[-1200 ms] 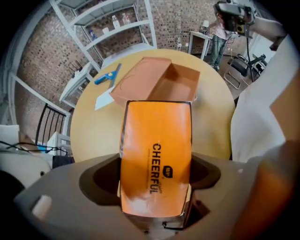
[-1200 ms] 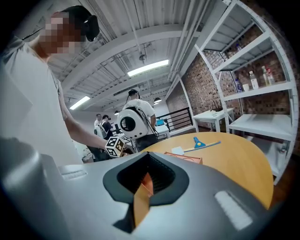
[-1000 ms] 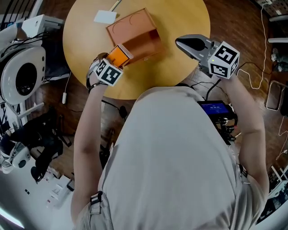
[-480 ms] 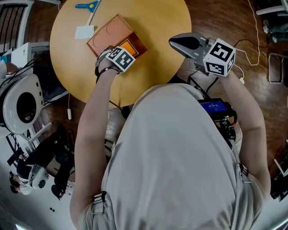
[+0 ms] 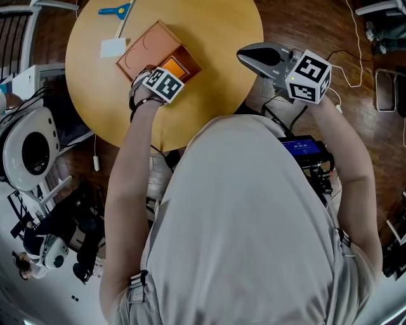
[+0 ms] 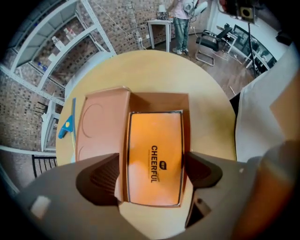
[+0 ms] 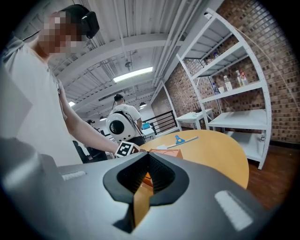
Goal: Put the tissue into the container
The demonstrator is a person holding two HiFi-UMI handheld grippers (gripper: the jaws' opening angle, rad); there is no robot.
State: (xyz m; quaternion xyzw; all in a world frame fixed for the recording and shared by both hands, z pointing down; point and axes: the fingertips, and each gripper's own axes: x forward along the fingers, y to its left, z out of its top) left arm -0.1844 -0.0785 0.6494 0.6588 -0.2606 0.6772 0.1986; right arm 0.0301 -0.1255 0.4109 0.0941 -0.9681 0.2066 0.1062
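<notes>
The orange tissue pack [image 6: 154, 157] lies flat inside the brown cardboard container [image 6: 101, 126], whose lid is folded open to the left. My left gripper [image 6: 152, 171] straddles the pack's near end. Its jaws are opening, the pads stand just off the pack's sides, and the pack rests on the box floor. In the head view the left gripper [image 5: 158, 79] sits over the container [image 5: 146, 51] with the tissue pack [image 5: 176, 66] showing beside it. My right gripper [image 5: 244, 56] hovers over the table's right edge, shut and empty, with its fingertips [image 7: 147, 154] together.
The round wooden table [image 5: 216, 25] also carries a blue-handled tool [image 5: 114, 9] and a white card [image 5: 113, 47] at its far left. A white round machine [image 5: 28, 146] stands on the floor to the left. Cables lie on the floor at right.
My left gripper carried the orange pack from beside the container into it, and its jaws have spread. The right gripper stayed in place.
</notes>
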